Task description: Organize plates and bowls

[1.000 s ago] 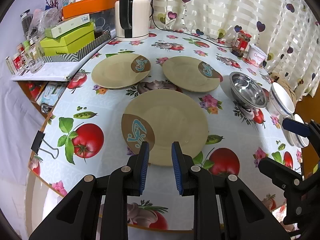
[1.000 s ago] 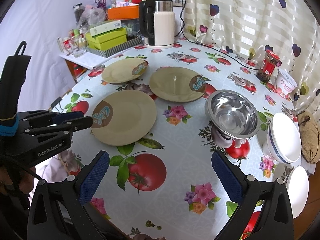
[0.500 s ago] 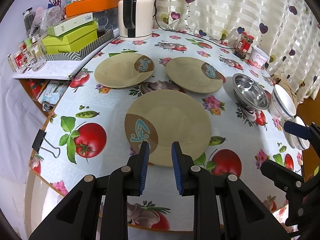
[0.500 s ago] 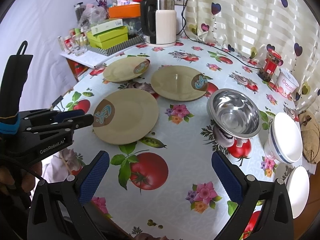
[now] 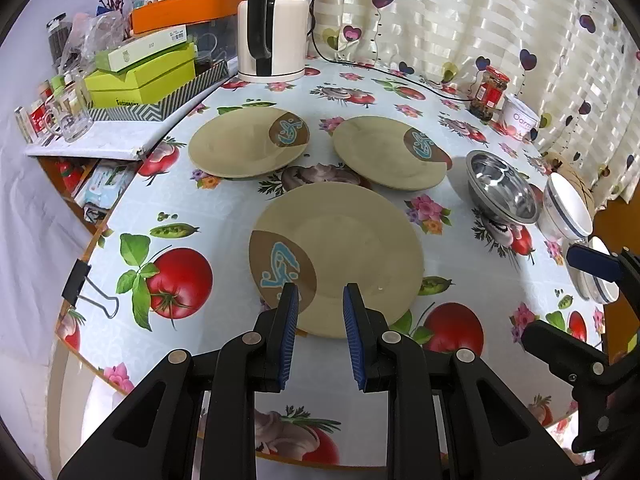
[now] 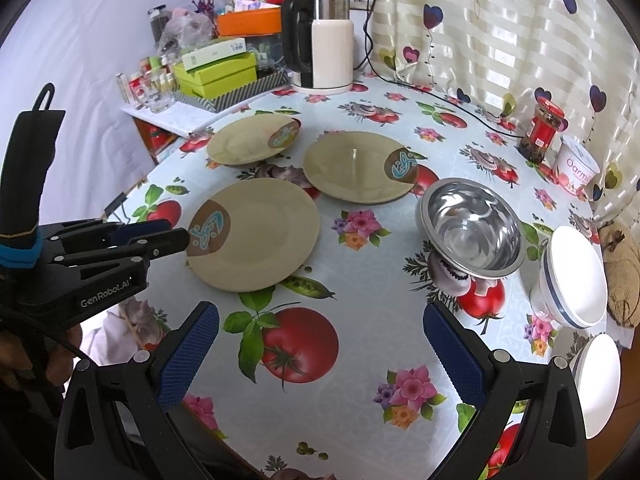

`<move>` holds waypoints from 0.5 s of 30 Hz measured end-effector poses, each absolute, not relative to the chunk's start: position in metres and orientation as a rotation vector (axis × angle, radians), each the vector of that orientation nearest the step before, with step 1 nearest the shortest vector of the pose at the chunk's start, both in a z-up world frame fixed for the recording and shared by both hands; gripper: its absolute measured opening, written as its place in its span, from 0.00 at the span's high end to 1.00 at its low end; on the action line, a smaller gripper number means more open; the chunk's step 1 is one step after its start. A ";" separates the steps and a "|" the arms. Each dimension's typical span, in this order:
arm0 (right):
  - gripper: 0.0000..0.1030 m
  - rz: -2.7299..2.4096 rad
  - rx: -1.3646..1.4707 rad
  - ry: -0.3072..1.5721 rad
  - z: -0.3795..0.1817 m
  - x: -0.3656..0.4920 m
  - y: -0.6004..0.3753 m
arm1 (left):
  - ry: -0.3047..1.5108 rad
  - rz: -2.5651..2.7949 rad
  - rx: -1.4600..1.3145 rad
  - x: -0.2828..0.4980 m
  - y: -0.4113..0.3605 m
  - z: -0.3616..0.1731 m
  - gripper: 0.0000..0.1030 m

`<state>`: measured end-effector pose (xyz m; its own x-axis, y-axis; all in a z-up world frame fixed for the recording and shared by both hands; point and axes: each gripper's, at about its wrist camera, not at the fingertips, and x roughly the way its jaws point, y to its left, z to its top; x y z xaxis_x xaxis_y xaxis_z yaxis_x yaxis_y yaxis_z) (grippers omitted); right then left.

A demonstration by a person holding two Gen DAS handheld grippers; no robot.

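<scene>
A: Plates (image 5: 336, 256) and bowls, where are they?
B: Three plates lie separately on the counter (image 6: 360, 360); the steel bowl (image 6: 472, 230) is empty. Left hand-held gripper (image 5: 320, 312) is narrowly parted, holding nothing; right hand-held gripper (image 6: 320, 344) is wide apart.

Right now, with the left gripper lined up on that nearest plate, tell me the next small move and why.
Probably ease the left gripper forward and down so its fingers straddle the near rim of the nearest plate, then close. Its jaws are narrowly parted, nothing between them, and the plate lies flat right ahead. The right gripper hangs wide open over bare tablecloth.
</scene>
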<state>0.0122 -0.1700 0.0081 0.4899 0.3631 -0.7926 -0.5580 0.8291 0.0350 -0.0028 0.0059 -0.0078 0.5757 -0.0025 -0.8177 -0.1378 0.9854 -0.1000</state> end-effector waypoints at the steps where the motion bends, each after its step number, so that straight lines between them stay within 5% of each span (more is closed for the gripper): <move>1: 0.00 0.567 -0.240 0.898 0.008 0.012 -0.170 | 0.956 0.080 -0.160 -0.003 0.006 -0.008 0.77; 15: 0.00 0.567 -0.230 0.913 0.005 0.019 -0.171 | 0.973 0.078 -0.161 0.002 0.006 -0.015 0.77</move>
